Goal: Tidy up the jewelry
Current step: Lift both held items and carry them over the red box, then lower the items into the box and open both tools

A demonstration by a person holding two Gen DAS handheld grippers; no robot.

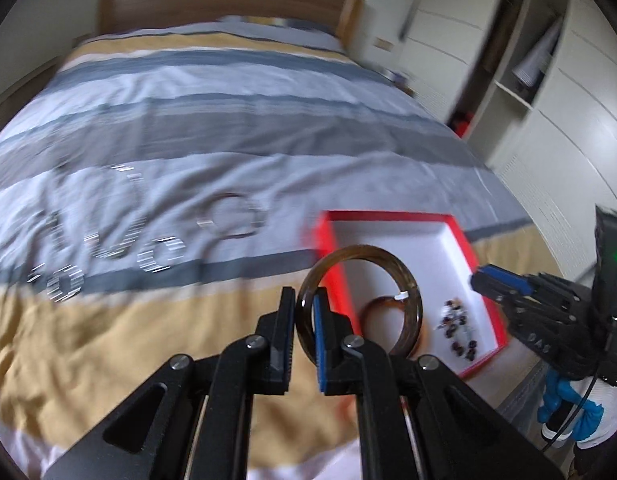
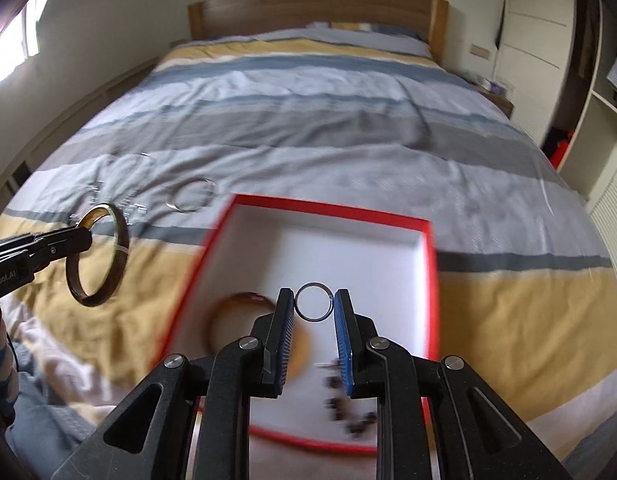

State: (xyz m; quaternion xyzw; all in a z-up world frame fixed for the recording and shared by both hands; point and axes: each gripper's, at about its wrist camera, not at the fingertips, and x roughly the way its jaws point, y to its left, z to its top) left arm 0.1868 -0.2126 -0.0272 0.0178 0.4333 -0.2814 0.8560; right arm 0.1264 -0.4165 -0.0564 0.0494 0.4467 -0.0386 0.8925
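My left gripper (image 1: 305, 305) is shut on a dark brown bangle (image 1: 388, 268) and holds it in the air just left of the red box (image 1: 484, 288); the bangle also shows in the right wrist view (image 2: 122, 240). My right gripper (image 2: 314, 302) is shut on a small silver ring (image 2: 314, 284) above the red box (image 2: 328, 209). The white box floor holds an amber bangle (image 1: 378, 303) and a dark beaded piece (image 1: 458, 332). A silver bangle (image 2: 192, 196) and several silver pieces (image 1: 108, 240) lie on the striped bedspread, left of the box.
The box sits on a bed with a grey, white and yellow striped cover (image 2: 308, 120) and a wooden headboard (image 2: 316, 8). White wardrobes and open shelves (image 1: 548, 80) stand to the right of the bed.
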